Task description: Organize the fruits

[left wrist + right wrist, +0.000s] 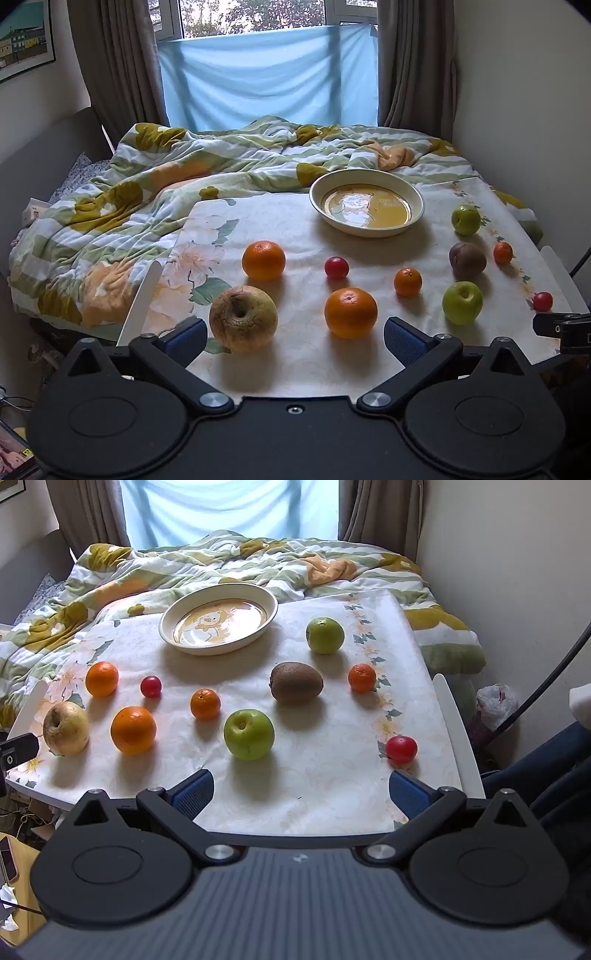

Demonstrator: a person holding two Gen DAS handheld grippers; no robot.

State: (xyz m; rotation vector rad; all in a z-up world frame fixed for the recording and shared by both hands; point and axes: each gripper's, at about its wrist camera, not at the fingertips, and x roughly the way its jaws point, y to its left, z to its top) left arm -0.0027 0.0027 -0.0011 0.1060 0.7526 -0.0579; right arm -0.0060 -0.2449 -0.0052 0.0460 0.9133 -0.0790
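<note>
Fruits lie scattered on a floral-clothed table (295,354) (325,797). An empty cream bowl (366,206) (218,623) stands at the back. A wrinkled yellow apple (243,318) (66,733), two oranges (351,313) (263,260), small mandarins (407,282) (362,678), two green apples (462,302) (325,635), a kiwi (467,260) (296,682) and two red cherry tomatoes (336,267) (401,748) are spread around. My left gripper (295,339) is open, just before the yellow apple and near orange. My right gripper (302,794) is open, before the near green apple (249,734).
A rumpled floral duvet (147,192) covers the bed behind and left of the table. Curtains and a blue sheet hang at the window. White table legs or rails (458,731) flank the table. A wall stands close on the right.
</note>
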